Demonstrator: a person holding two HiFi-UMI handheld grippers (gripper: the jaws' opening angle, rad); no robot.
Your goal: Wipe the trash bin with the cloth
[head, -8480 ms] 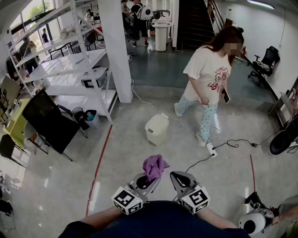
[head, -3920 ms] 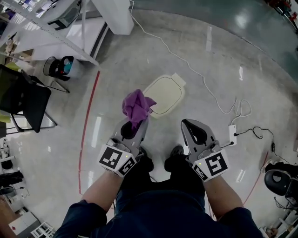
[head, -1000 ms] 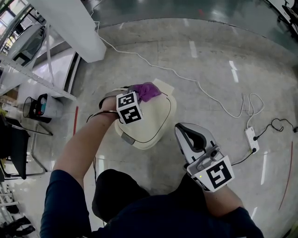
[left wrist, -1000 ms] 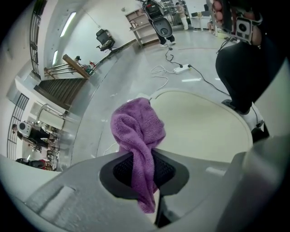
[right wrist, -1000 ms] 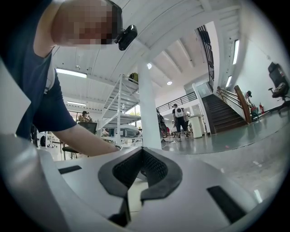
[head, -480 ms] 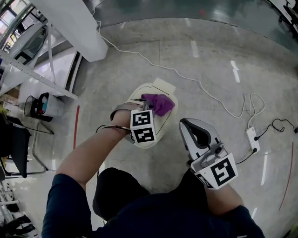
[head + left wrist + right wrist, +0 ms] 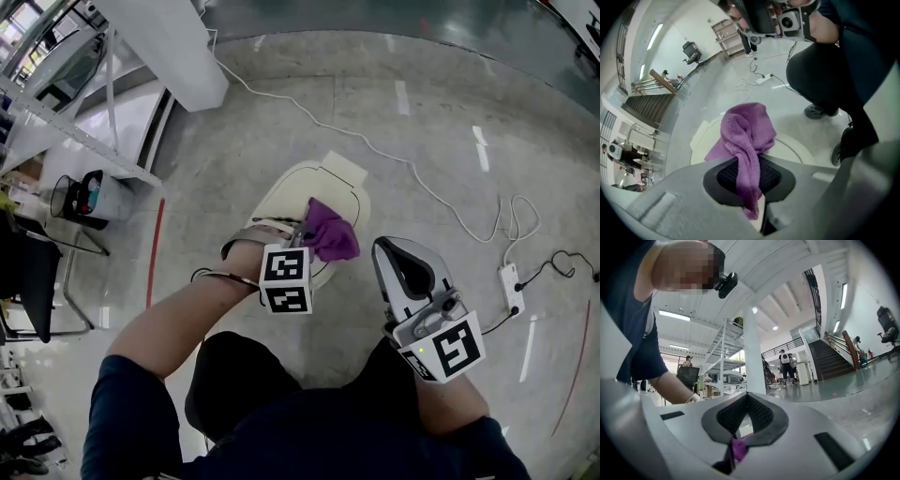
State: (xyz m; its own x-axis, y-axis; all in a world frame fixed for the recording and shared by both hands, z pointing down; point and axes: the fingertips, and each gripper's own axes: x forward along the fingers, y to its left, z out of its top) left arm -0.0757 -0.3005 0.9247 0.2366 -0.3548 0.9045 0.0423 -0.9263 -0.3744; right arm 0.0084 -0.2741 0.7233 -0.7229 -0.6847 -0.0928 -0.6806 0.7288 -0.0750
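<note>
Left hand-held gripper (image 7: 306,232): jaws are pinched on the purple cloth (image 7: 330,235), a fold of which is seen squeezed between the dark pads (image 7: 729,174) in the left gripper view.
Cloth: bunched beyond the jaw tips and held over the lid of the trash bin (image 7: 292,186), at its right side; contact with the lid cannot be confirmed.
Trash bin: cream, lid closed, stood on the floor (image 7: 441,103) just ahead of the person's shoes (image 7: 819,111).
Right hand-held gripper (image 7: 401,262): jaws are pressed together with nothing gripped, held to the right of the bin and apart from it.
Surroundings: a white cable (image 7: 412,180) is run across the floor behind the bin; a power strip (image 7: 512,287) lies at the right.
</note>
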